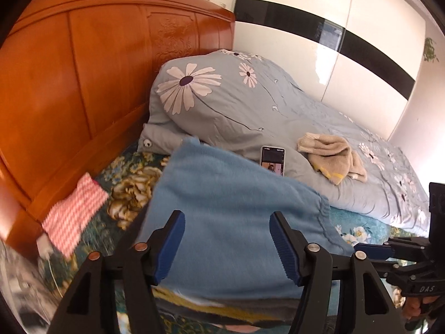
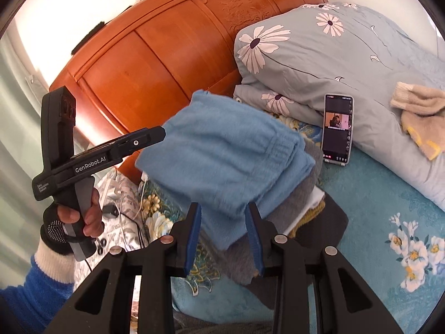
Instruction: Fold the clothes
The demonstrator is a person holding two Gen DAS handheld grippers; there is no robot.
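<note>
The folded blue garment (image 2: 222,164) tops a stack of clothes (image 2: 303,203) on the bed (image 2: 389,194), at 12 o'clock from both grippers. Left gripper (image 1: 226,246): jaws well apart, nothing between the pads. Right gripper (image 2: 224,236): jaws narrowly parted, straddling the garment's near edge; whether the pads press it cannot be told. A phone (image 2: 338,129) stands at 2 o'clock.

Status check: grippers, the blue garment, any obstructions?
Left gripper open, empty. Right gripper open, empty. Blue fleece garment folded atop clothes stack. Phone propped behind, clear.
</note>
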